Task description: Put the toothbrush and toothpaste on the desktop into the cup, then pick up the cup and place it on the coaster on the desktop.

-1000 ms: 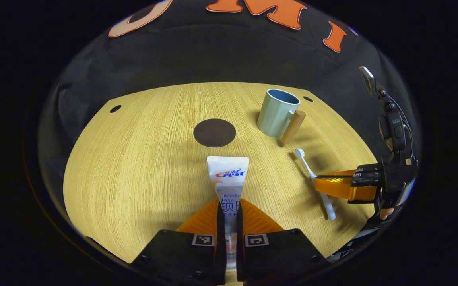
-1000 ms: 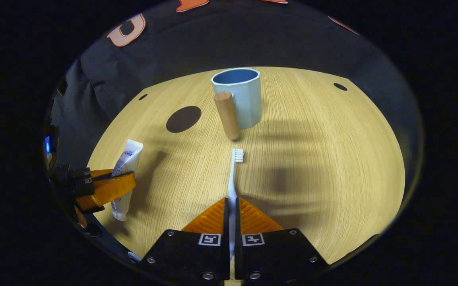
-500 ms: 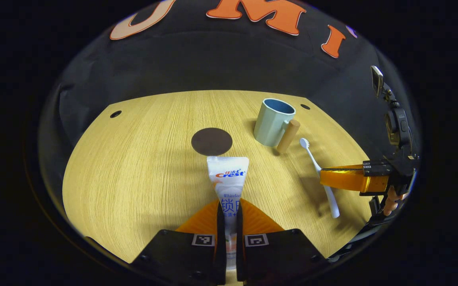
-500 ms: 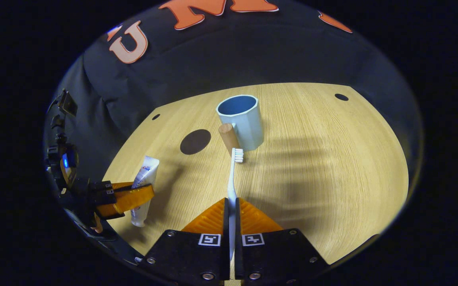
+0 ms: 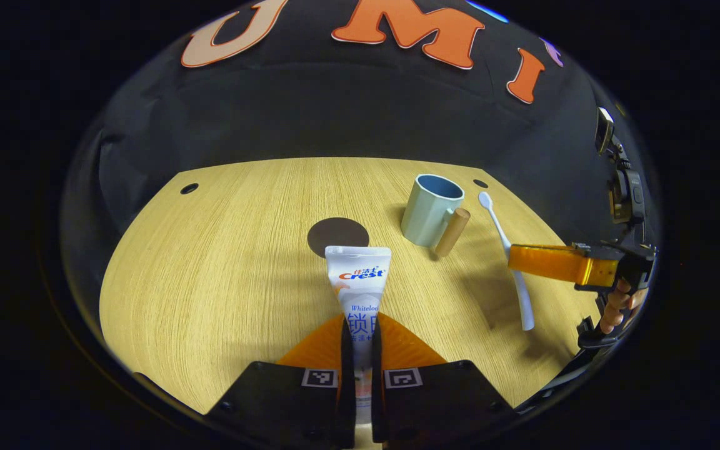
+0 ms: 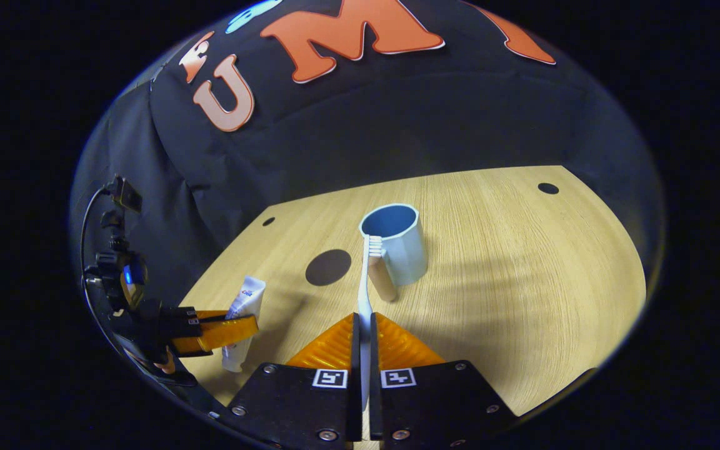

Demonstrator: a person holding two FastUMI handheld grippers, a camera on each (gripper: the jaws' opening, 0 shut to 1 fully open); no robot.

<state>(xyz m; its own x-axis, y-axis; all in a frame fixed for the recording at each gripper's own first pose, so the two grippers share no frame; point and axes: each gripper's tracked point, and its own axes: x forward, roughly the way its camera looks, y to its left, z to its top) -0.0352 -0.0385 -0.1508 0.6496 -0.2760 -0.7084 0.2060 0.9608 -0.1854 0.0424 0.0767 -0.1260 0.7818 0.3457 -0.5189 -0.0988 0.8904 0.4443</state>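
In the left gripper view, the left gripper [image 5: 360,325] has both fingers pressed on the lower part of the toothpaste [image 5: 359,281], whose flat crimped end points forward toward the coaster [image 5: 337,235], a dark round disc lying on the wooden desktop [image 5: 210,262]. The pale blue cup [image 5: 430,210] stands upright to the right of the coaster, apart from it, with its wooden handle [image 5: 452,232] turned toward the near right. In the same view the right gripper [image 5: 522,262] shows farther off at the right, with a hand [image 5: 616,306] behind it, clamped on the white toothbrush [image 5: 509,256], which is held off the desktop with its head up near the cup. In the right gripper view, the right gripper's fingers are closed on the toothbrush handle, and the bristled head sits in line with the near rim of the cup; whether it touches the rim cannot be told
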